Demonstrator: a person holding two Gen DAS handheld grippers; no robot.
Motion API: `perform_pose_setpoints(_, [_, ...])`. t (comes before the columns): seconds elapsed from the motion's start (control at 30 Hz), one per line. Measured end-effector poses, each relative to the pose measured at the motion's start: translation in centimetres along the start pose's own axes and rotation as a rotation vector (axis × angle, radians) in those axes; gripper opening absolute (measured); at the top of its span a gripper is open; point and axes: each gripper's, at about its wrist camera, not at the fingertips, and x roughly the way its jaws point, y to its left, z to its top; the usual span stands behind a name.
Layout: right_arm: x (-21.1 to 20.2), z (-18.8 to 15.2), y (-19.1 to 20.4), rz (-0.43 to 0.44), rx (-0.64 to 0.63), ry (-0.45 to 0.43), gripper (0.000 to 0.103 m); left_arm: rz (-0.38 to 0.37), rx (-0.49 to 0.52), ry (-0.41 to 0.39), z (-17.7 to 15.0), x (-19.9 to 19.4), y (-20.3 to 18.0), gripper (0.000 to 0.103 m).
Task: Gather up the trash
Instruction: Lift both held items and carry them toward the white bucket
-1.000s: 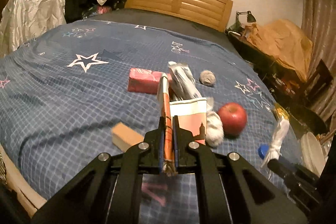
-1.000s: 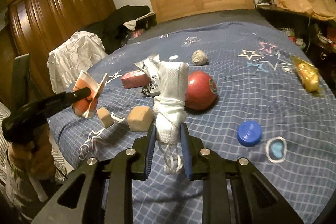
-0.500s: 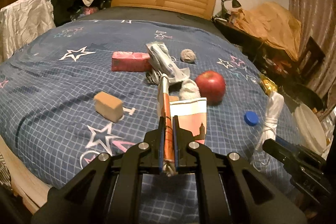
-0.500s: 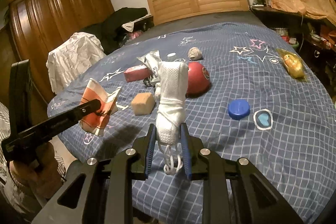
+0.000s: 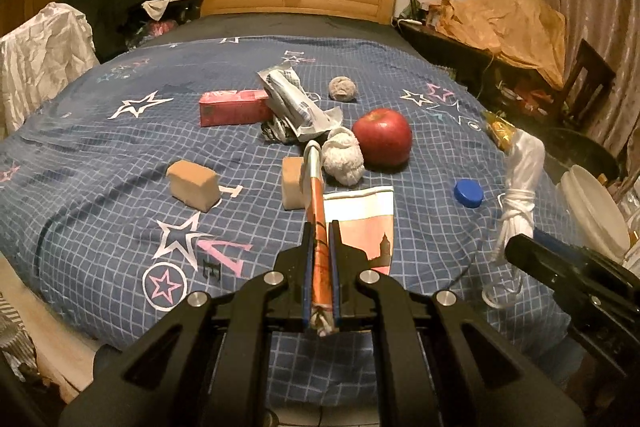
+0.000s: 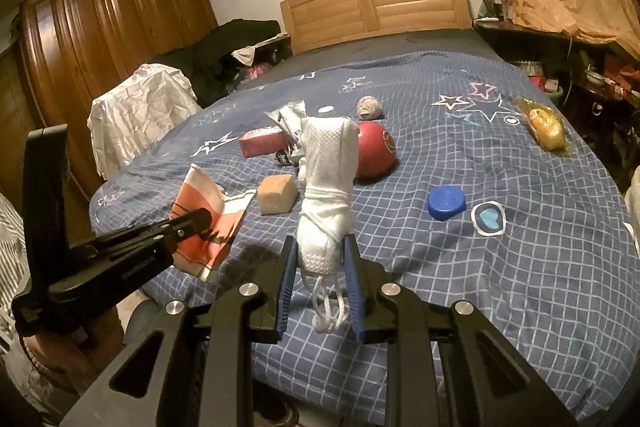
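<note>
Left of the glossy red apple on the quilted bed: two spongy tan blocks, a pink carton. The left gripper clamps flattened orange paper packaging before the apple. Right of it, the right gripper pinches a knotted white mesh bundle.

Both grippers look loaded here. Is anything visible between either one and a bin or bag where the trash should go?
Cannot be judged: no bin or bag is identifiable. The left gripper is shut on a flattened paper cup, the right gripper on a white wad.
</note>
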Motion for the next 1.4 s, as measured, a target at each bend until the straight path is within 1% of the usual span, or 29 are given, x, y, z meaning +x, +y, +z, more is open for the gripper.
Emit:
perform_pose_setpoints(0.17, [-1.1, -0.2, 0.0, -0.007, 0.002, -0.015, 0.025, 0.025, 0.011, 0.0, -0.2, -0.4, -0.5, 0.005])
perform_pose_setpoints(0.33, [-2.3, -0.3, -0.7, -0.021, 0.014, -0.036, 0.025, 0.034, 0.026, -0.002, -0.3, -0.8, -1.6, 0.005])
perform_pose_setpoints(0.63, [-5.7, -0.6, -3.8, -0.075, 0.076, -0.087, 0.025, 0.043, 0.091, -0.03, 0.5, -1.0, -5.2, 0.006])
perform_pose_setpoints(0.8, [-7.4, -0.7, -6.6, -0.112, 0.12, -0.12, 0.025, 0.037, 0.139, -0.051, 1.1, -0.8, -8.1, 0.006])
perform_pose_setpoints(1.03, [-10.7, -1.0, -11.8, -0.192, 0.197, -0.185, 0.025, 0.009, 0.215, -0.069, 2.1, 0.0, -12.8, 0.006])
perform_pose_setpoints(1.2, [-13.6, -1.0, -16.3, -0.263, 0.256, -0.233, 0.025, -0.034, 0.28, -0.078, 2.8, 1.0, -17.2, 0.006])
perform_pose_setpoints(1.4, [-17.6, -1.4, -22.3, -0.375, 0.324, -0.293, 0.025, -0.101, 0.36, -0.106, 4.1, 1.7, -23.3, 0.006])
